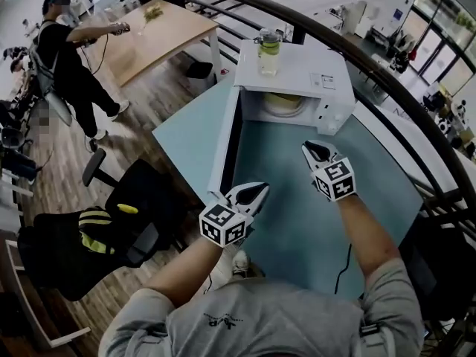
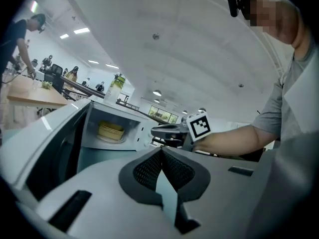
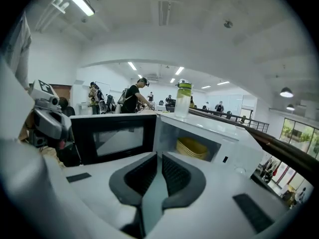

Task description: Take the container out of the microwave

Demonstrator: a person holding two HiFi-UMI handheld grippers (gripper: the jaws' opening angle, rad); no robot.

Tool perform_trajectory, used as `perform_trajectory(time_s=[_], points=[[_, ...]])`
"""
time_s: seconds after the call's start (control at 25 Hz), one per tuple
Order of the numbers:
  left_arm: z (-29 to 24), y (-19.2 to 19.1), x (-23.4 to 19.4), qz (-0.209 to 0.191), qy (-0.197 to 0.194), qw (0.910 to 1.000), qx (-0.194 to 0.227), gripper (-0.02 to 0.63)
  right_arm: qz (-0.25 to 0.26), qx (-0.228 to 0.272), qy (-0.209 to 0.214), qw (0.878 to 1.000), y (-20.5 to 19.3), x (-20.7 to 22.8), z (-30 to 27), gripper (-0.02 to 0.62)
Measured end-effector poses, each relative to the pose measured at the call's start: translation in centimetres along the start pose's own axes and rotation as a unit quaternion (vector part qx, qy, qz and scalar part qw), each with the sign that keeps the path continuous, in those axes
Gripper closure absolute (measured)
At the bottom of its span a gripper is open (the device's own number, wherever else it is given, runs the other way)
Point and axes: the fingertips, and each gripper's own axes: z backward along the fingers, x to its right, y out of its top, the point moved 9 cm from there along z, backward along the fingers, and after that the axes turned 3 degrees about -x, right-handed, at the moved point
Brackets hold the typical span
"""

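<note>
At the upper left of the head view, a person (image 1: 65,47) stands by a wooden table (image 1: 152,36). Below them, at the lower left, is a dark chair (image 1: 123,225).

Right of the chair, the microwave's door (image 1: 225,136) hangs wide open along the left edge of the blue desk (image 1: 297,229). The left gripper (image 1: 256,192) hovers at the door's near end, above the desk and pointing toward the oven. In the left gripper view its fingers (image 2: 147,171) meet at the tips, and nothing is between them.

The white microwave (image 1: 305,69) sits at the desk's far end, at the upper centre of the frame. The yellow container (image 1: 282,104) lies inside its open cavity. It is well beyond both sets of fingers and touches neither. In the left gripper view it shows up and to the left of the fingertips. In the right gripper view it shows just up and to the right of them. A bottle (image 1: 268,50) with a green lid stands upright on the microwave's top, above the cavity.

Right of centre, the right gripper (image 1: 312,151) is held over the desk in front of the microwave's control side, nearer the cavity than the left one. Its fingers (image 3: 142,176) are drawn together and hold nothing.
</note>
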Motion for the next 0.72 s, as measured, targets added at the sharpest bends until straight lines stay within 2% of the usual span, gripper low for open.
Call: perform_trajectory(time_s=[0.08,0.2,0.36,0.72], points=[[-1.0,-0.6,-0.1,-0.005,-0.007,0.9999,-0.007,0.592,0.017,-0.012,-0.006,1.0,0.3,1.0,-2.4,0.572],[-2.7,-1.4,-0.4,-0.007,-0.016,0.9997,-0.014,0.592,0.041,-0.031,-0.014,0.999,0.6,2.5,-5.9,0.52],[-4.8,-2.5,-0.9,-0.007,-0.02,0.9996,-0.016,0.592,0.077,-0.057,-0.026,0.995,0.7,4.2,-10.1,0.495],[-7.3,-4.1,-2.8,-0.012,-0.009,0.9996,-0.023,0.592,0.161,-0.115,-0.066,0.978,0.0,7.6,-16.6,0.469]])
